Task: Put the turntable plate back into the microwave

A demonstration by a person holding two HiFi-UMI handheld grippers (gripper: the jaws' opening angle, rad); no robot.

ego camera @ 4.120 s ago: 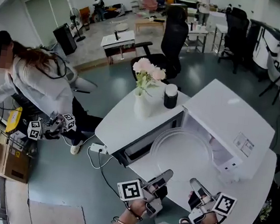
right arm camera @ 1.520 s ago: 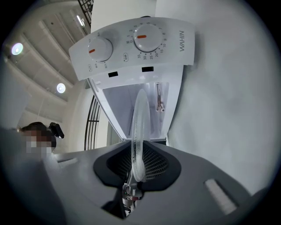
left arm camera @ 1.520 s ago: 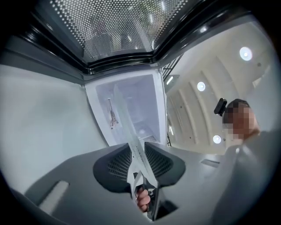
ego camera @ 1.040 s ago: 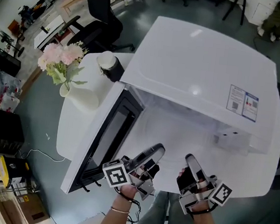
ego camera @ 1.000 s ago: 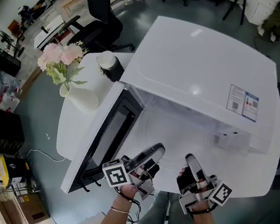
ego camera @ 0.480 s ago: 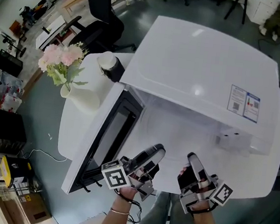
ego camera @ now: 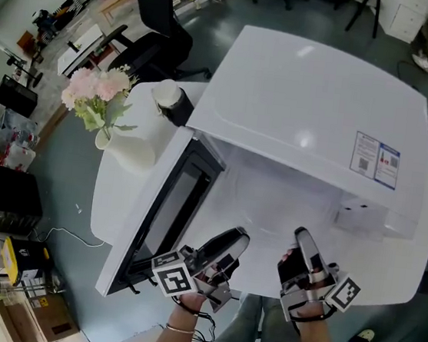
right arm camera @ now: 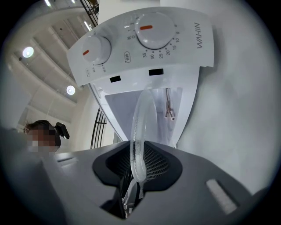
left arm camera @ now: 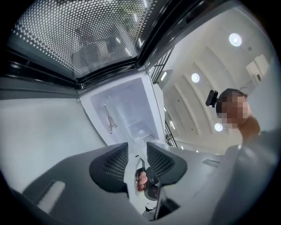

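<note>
Right gripper (right arm camera: pixel 140 165): I pinch the near rim of the turntable plate (right arm camera: pixel 141 123).
Left gripper (left arm camera: pixel 137 154): jaws opening, nothing between them.
Plate: runs from my right jaws far into the microwave (ego camera: pixel 315 101) cavity.
Nearer hand: right.
Left side: open door (ego camera: pixel 167 207); flower vase (ego camera: pixel 124 144) well beyond it.
Obstruction: none I can see.

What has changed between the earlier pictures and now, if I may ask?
The left gripper is opening its jaws, nothing between them. The turntable plate, plain before the opening in the earliest picture, now shows only faintly in the head view, its rim clamped in the right gripper. Unchanged: microwave door open, flowers and cup in place.
</note>
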